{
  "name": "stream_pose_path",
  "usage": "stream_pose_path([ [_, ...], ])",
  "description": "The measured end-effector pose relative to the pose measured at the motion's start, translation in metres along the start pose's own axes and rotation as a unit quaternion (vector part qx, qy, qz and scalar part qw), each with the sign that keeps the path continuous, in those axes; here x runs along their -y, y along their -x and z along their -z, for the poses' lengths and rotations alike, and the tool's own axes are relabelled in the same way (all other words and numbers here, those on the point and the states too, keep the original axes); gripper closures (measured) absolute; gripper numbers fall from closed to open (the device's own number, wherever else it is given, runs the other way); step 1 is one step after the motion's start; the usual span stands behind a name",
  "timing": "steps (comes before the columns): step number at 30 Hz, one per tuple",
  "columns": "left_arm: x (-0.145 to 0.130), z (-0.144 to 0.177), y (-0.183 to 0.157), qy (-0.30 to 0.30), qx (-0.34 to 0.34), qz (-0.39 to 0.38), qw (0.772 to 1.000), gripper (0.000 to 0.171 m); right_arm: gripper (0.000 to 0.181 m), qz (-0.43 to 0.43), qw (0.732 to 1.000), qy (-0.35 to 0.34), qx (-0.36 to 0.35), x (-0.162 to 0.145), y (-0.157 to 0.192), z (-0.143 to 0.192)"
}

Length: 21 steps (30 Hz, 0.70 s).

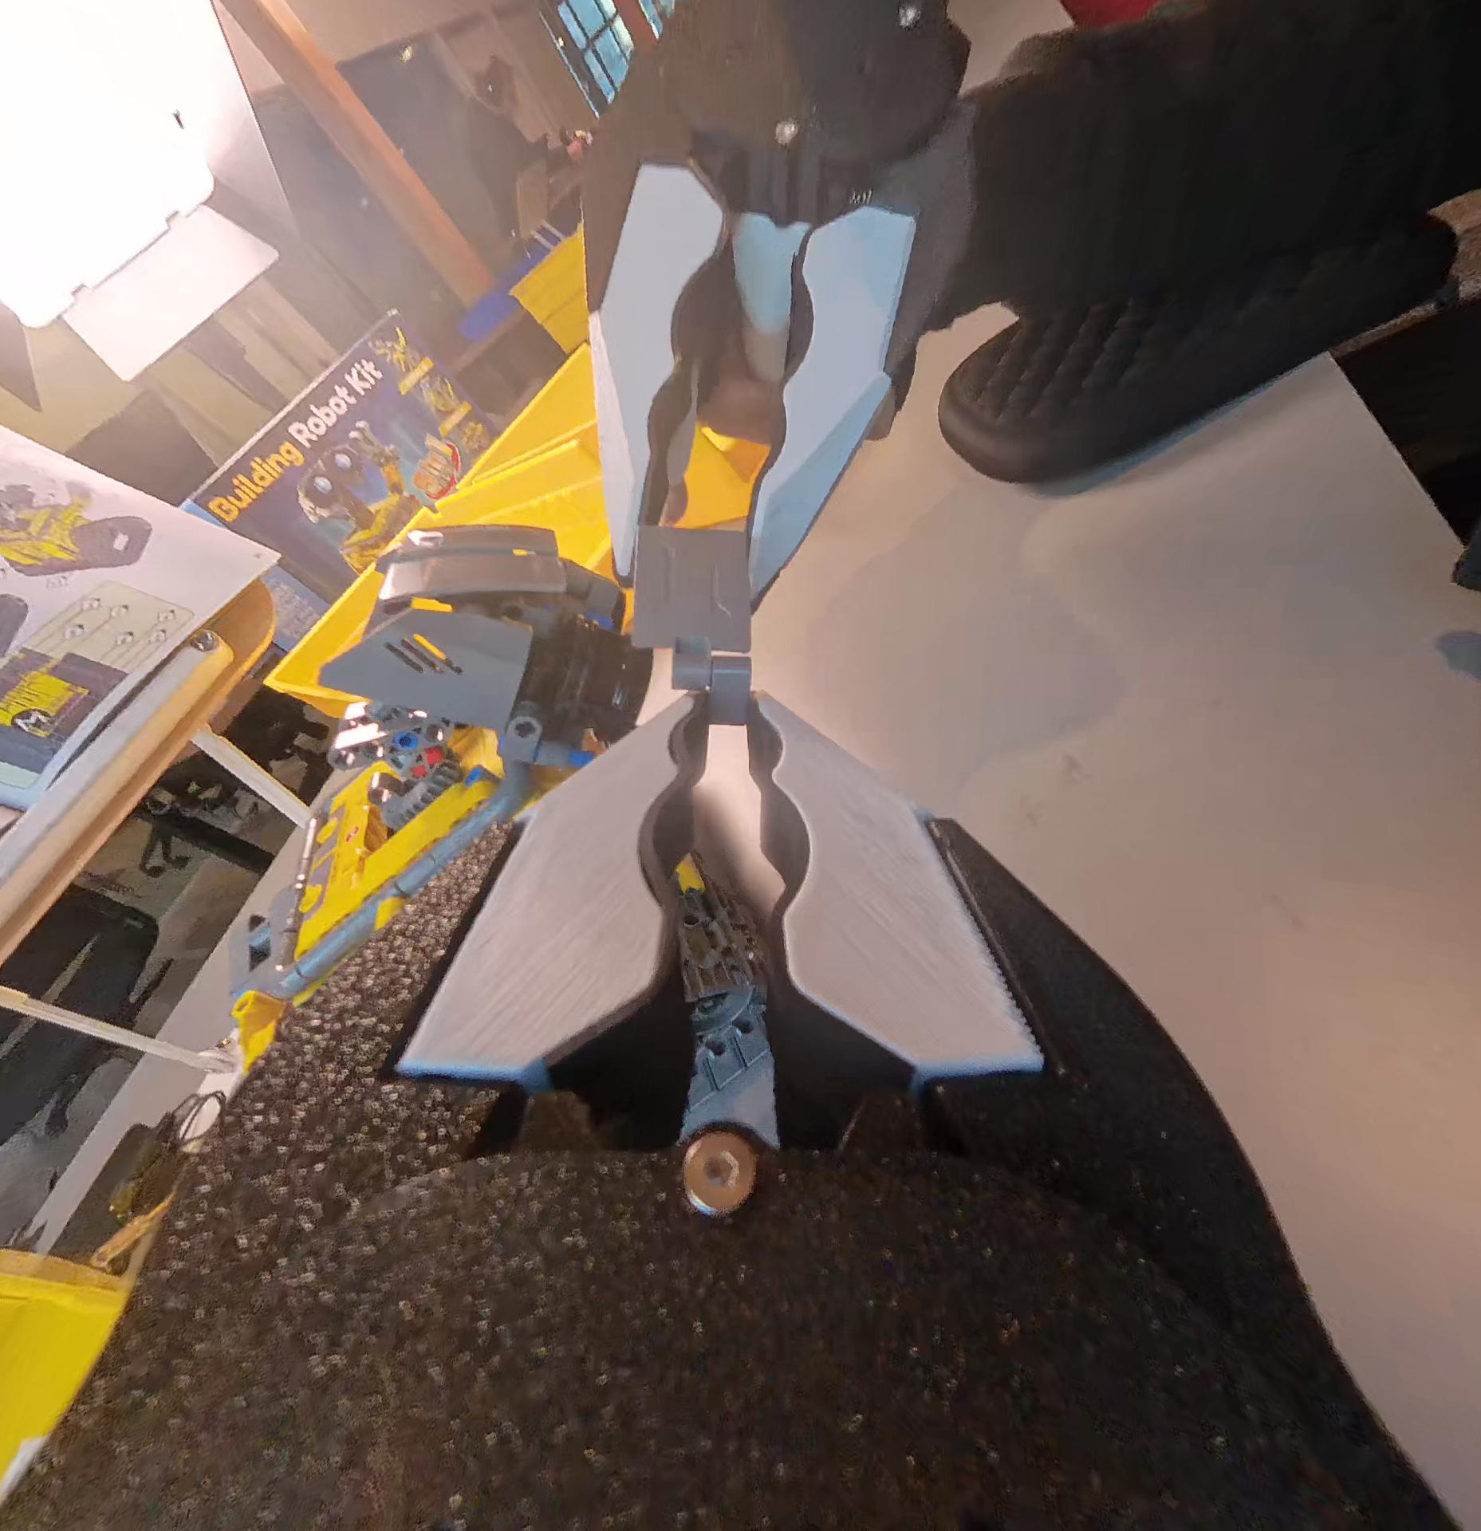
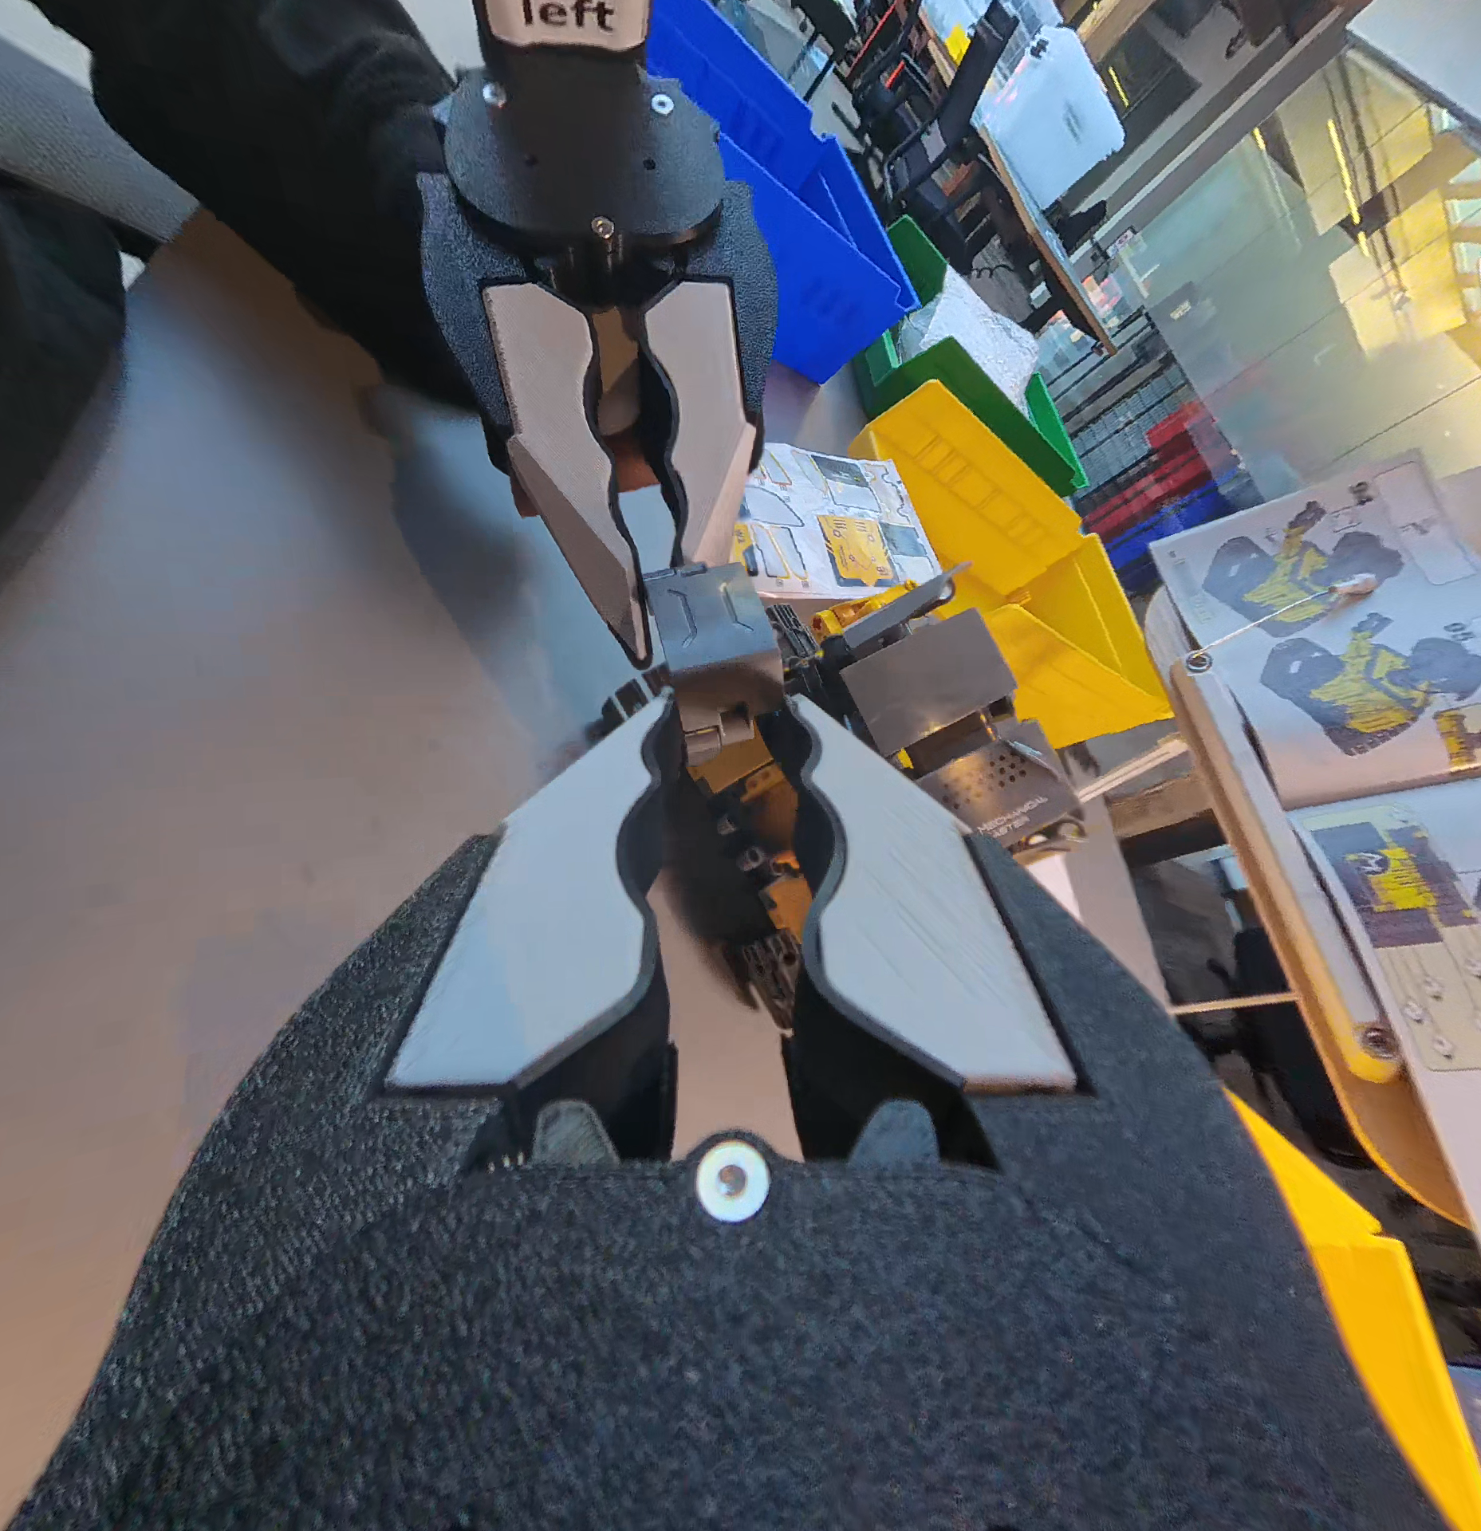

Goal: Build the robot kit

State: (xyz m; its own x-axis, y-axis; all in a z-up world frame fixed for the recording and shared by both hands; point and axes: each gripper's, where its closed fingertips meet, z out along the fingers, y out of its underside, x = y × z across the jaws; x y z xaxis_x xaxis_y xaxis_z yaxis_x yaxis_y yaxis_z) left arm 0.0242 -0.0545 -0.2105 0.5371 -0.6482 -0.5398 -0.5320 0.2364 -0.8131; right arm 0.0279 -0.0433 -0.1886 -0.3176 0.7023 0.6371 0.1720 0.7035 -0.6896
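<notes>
A small grey panel piece [image 1: 691, 592] with a hinge knuckle at one end is held between both grippers above the white table [image 1: 1134, 746]. My left gripper [image 1: 720, 704] is shut on its knuckle end. My right gripper [image 1: 694, 572] comes from the opposite side and is shut on the flat panel. In the right wrist view the right gripper [image 2: 728, 712] closes around the panel [image 2: 712, 630], and the left gripper [image 2: 670, 609] pinches its far edge. A grey, black and yellow brick robot model [image 1: 472, 654] sits just beside and under the piece, also in the right wrist view [image 2: 927, 688].
Yellow bins [image 2: 1010, 514] stand behind the model, with green [image 2: 969, 389] and blue bins [image 2: 786, 207] beyond. A kit box [image 1: 347, 447] leans nearby. Instruction sheets rest on a wooden stand [image 2: 1342, 630]. A sticker sheet [image 2: 828, 522] lies on the table. Black-gloved hands [image 1: 1217, 248] hold the grippers. Left and right tips are no more than a few centimetres apart.
</notes>
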Motion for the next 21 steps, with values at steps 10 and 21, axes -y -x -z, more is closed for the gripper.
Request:
stream_pose_path([
  [10,-0.02,-0.006,0.01,0.058,0.03,-0.009,0.998,0.162,0.158,0.151,0.985,0.041,-0.074,-0.011,-0.007,-0.009],
  [21,-0.026,-0.011,0.016,0.076,0.054,-0.003,0.996,0.164,0.157,0.118,0.99,0.029,-0.073,-0.015,-0.011,-0.002],
])
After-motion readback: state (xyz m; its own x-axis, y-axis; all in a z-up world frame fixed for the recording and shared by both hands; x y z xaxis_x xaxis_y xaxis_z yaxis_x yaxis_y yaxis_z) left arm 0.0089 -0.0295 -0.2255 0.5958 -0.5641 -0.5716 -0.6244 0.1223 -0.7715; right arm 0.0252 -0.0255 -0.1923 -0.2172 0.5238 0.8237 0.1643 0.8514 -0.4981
